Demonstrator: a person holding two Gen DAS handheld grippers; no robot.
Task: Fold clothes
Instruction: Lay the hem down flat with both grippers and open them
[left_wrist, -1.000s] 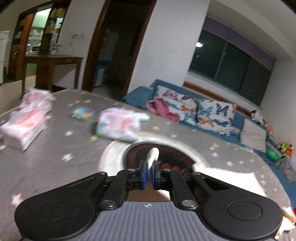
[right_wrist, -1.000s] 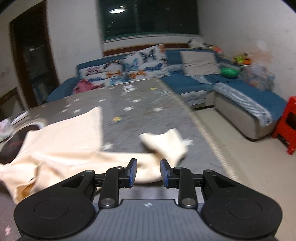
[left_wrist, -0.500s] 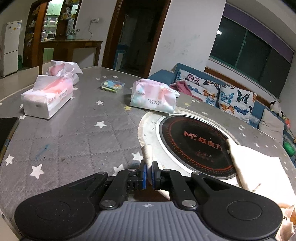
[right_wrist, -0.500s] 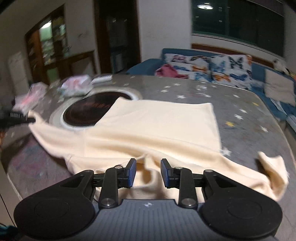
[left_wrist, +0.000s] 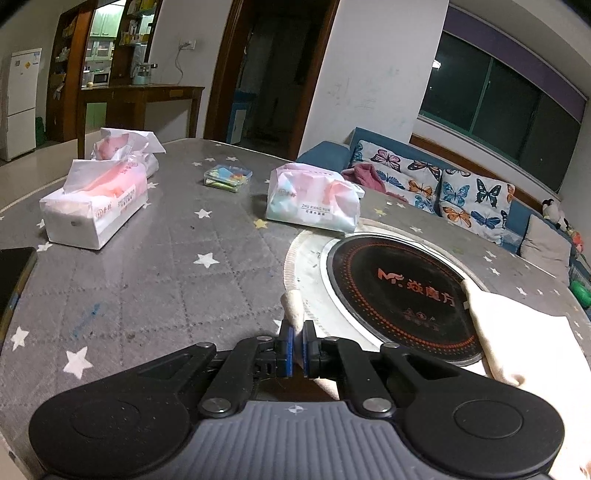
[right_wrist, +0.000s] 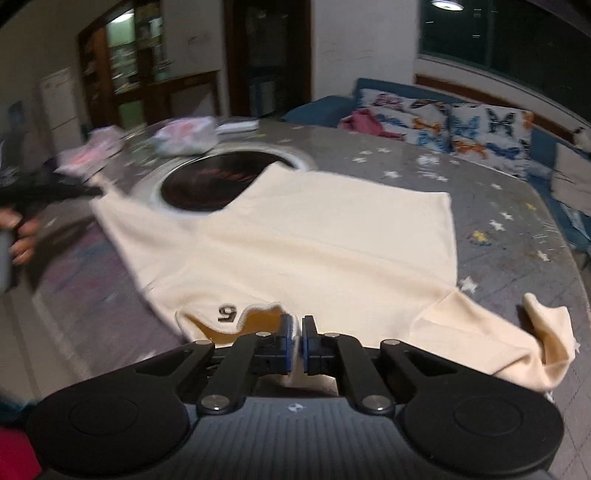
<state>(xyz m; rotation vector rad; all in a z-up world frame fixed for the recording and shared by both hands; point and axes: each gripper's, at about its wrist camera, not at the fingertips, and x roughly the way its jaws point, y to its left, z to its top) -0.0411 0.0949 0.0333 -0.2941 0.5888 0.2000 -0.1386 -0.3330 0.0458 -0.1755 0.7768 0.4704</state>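
While my left gripper and right gripper each have jaws clamped on the cream cotton T-shirt spread over the grey star-patterned table, I judge flattening underway, folding next.

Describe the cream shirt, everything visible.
The cream shirt is a soft knit tee spread mostly flat on the star-print table, partly covering the round black cooktop. Its collar, beside a dark "6" label, is pinched in the right gripper. The left gripper clamps one sleeve tip; the other sleeve lies crumpled.
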